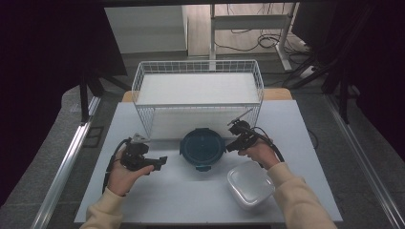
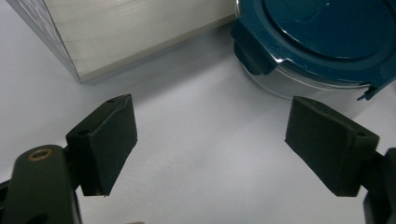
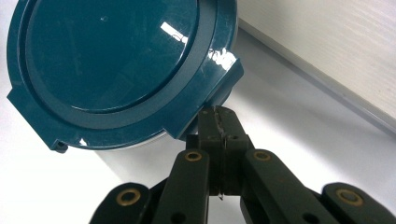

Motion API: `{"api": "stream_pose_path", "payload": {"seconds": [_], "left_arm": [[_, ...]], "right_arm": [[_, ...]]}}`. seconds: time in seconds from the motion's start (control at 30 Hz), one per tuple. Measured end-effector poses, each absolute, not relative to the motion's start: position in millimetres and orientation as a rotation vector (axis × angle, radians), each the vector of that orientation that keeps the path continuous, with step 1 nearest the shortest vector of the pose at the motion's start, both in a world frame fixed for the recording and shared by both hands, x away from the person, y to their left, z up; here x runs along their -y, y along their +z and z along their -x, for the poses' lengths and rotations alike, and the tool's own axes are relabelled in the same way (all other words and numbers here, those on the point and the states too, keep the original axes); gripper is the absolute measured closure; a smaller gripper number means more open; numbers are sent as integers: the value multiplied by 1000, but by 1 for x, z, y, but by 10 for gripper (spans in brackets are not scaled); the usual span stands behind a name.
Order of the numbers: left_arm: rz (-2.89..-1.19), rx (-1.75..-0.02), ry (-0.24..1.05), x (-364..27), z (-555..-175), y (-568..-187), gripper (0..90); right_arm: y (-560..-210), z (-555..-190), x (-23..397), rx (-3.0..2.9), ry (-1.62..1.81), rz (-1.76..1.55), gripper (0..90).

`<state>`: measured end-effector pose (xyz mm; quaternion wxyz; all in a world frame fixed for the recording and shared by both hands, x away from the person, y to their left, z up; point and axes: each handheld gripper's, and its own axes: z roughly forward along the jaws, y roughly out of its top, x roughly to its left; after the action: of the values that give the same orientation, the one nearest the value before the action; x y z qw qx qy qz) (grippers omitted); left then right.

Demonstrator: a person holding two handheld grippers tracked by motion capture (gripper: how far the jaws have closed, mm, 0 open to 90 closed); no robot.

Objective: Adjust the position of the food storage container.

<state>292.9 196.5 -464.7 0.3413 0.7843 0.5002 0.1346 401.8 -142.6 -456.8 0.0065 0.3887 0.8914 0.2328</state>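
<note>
Left tool (image 1: 160,162): the person's left hand is holding it low over the bench (image 1: 143,200), jaws spread wide with nothing between them, pointing toward the container. In the left gripper view the pads (image 2: 109,142) are framing bare bench surface, the container's near latch just beyond them.

Centre: the round clear container with the dark teal clip lid (image 1: 202,147) is sitting on the bench just in front of the white wire basket (image 1: 198,90), lid on. One latch tab (image 3: 212,95) is facing the right tool.

Right tool (image 1: 230,145): jaws are clenched together, empty, tips sitting right at that latch tab on the container's right side; whether they are touching it I cannot tell.

Further right: a clear rectangular container (image 1: 250,185) is resting near the front of the bench, apart from the round one.

Judgement: the step in hand looks like working the right-side latch with the closed tips. To do it well, the tips should be catching the tab's lower edge and levering outward, not pushing the container sideways. The left tool is lying well placed to be bracing the opposite rim, since the container will likely be sliding on the smooth bench.
</note>
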Motion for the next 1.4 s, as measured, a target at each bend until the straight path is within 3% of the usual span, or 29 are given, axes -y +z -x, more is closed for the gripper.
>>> {"api": "stream_pose_path", "payload": {"seconds": [0.53,0.8,0.83,0.87,0.93,0.97,1.0,1.07,1.4], "left_arm": [[-2030,-1306,350,-198,-292,-464,166],[-2004,-1312,351,-204,-292,-462,166],[-2003,-1310,353,-205,-291,-461,166],[-1998,-1310,352,-205,-291,-460,166],[-1992,-1311,354,-206,-291,-459,165],[-1986,-1310,352,-206,-291,-459,163],[-1984,-1309,352,-206,-291,-459,163],[-1967,-1312,343,-207,-290,-458,159],[-1897,-1331,289,-212,-290,-454,142]], "right_arm": [[-458,-401,129,-2791,728,-1173,900],[-434,-384,147,-2692,934,-1205,891],[-433,-382,148,-2684,958,-1205,849],[-428,-376,152,-2664,1007,-1217,675],[-427,-374,154,-2657,1017,-1222,621],[-425,-370,157,-2627,1062,-1241,483],[-425,-370,157,-2627,1062,-1241,483],[-423,-368,158,-2596,1111,-1287,363],[-423,-365,153,-2545,1176,-1355,202]]}}
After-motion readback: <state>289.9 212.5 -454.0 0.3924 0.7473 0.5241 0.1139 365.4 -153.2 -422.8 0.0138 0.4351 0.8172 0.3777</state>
